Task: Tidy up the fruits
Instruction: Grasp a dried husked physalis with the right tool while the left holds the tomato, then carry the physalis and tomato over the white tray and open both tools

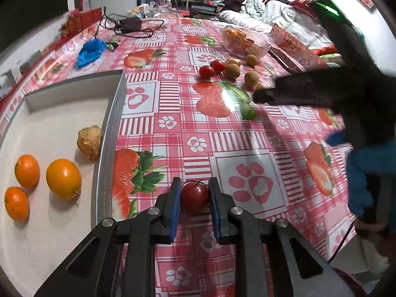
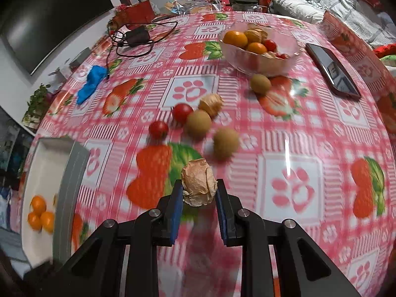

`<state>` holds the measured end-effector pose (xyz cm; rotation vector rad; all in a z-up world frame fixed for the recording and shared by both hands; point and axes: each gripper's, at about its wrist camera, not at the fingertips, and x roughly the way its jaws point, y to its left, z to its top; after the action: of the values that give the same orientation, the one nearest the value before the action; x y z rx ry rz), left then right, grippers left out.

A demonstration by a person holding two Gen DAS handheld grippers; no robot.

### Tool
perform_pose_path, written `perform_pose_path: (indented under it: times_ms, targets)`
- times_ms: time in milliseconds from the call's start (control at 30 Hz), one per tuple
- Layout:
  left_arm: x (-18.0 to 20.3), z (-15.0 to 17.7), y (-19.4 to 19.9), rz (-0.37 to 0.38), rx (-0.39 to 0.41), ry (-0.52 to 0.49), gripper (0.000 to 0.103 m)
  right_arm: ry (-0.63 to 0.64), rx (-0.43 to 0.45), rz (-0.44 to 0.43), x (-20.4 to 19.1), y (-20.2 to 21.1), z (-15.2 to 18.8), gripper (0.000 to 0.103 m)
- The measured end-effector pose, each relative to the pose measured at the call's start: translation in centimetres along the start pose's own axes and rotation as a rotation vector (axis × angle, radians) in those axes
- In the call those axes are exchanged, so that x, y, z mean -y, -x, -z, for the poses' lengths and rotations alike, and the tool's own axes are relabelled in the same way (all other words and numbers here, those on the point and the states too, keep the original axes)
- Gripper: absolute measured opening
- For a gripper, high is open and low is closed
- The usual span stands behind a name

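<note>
1. The left gripper (image 1: 193,193) has its jaws closed on a cherry tomato (image 1: 195,196) just above the tabletop (image 1: 247,133), beside the white tray (image 1: 61,118). The risk, as I judge it: the skin is smooth and round, so it could squirt out sideways or split if squeezed harder.
2. The right gripper (image 2: 199,193) has its jaws closed on a papery husked fruit (image 2: 198,182) near the loose pile. The husk looks fragile (it may crumple or tear), and the fruit could slip out of it on the way to the tray.
3. Both hands heading for the same tray could collide; the right view is blurred, so the margin is hard to read.
4. In the tray, from the left view: three oranges (image 1: 63,178) and one husked fruit (image 1: 89,141) against its rim.
5. Loose on the tabletop, from the right view: two cherry tomatoes (image 2: 182,112), three brown round fruits (image 2: 226,143), one more husked fruit (image 2: 210,104).
6. The glass bowl (image 2: 284,64) holds a mix (too overlapped to count).
</note>
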<state>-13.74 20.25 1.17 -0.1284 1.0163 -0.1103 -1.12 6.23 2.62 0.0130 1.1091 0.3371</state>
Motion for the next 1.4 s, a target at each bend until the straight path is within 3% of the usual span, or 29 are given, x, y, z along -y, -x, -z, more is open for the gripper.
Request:
perform_pose_path:
  times_ms: [200,500,867,1400]
  targets:
    - [-0.5,-0.1,2.4,0.054,0.030,0.052,0.024,-0.042,0.000,-0.054,1.9,2.9,3.0,0.026]
    - [-2.3,0.4,6.4,-0.002,0.083,0.084,0.024,-0.049,0.022,-0.094,1.7,5.3,5.6,0.026]
    - [-5.3,1.8,9.3,-0.047,0.125,0.138,0.024,0.024,0.038,-0.115,-2.2,6.7,6.6,0.026]
    - [-4.3,2.3,9.9,-0.051,0.134,0.117,0.024,0.047,0.050,-0.116,-3.4,7.8,7.6,0.026]
